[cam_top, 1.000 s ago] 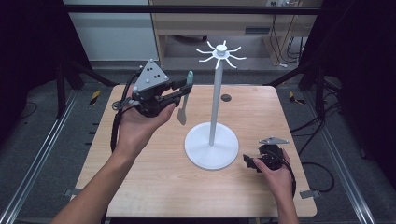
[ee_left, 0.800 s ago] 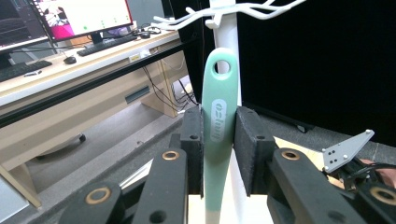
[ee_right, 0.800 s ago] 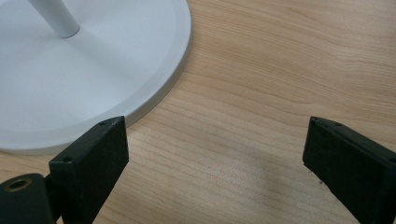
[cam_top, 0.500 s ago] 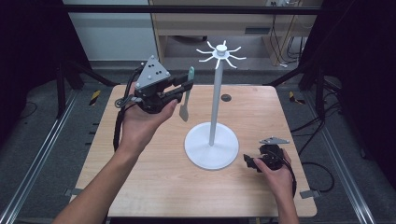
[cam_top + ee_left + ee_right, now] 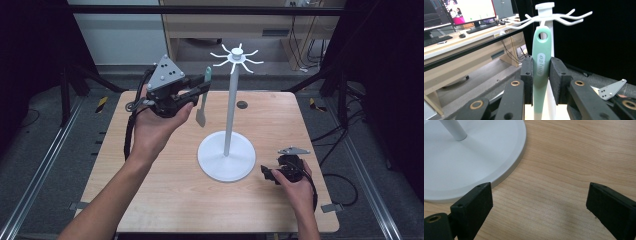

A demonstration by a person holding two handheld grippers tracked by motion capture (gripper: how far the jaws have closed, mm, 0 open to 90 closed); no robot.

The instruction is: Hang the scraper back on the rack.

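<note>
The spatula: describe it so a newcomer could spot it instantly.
Start at the white stand in the middle of the table. Left of its pole, the left gripper clamps the spatula upright in the air. It has a mint-green handle with a hanging hole on top and a pale blade pointing down.

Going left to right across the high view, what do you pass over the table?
Left gripper holding the mint-green-handled spatula → white hook-topped stand → right gripper resting on the wooden table.
</note>
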